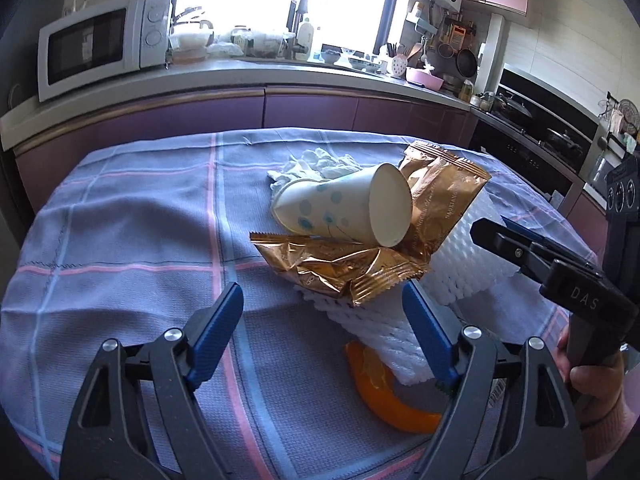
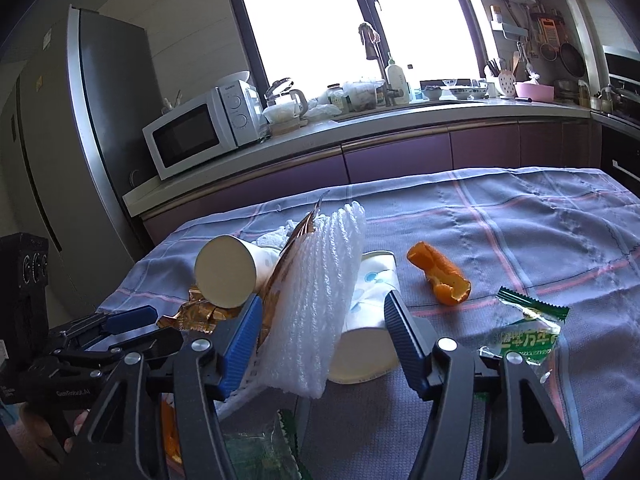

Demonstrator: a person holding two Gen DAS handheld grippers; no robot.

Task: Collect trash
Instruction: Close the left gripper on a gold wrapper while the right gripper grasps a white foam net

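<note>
Trash lay piled on a checked cloth [image 1: 120, 220] in a kitchen; only the right view showed a green wrapper [image 2: 524, 332]. Both grippers, left [image 1: 322, 304] and right [image 2: 320, 320], stood open.

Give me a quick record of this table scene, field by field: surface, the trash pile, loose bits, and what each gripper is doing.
surface: blue plaid tablecloth
pile: dotted white paper cup lying on crinkled gold foil wrappers over white foam netting
loose: orange peel; green snack wrapper
left gripper: open, gold wrapper ahead
right gripper: open, foam netting between its fingers
</note>
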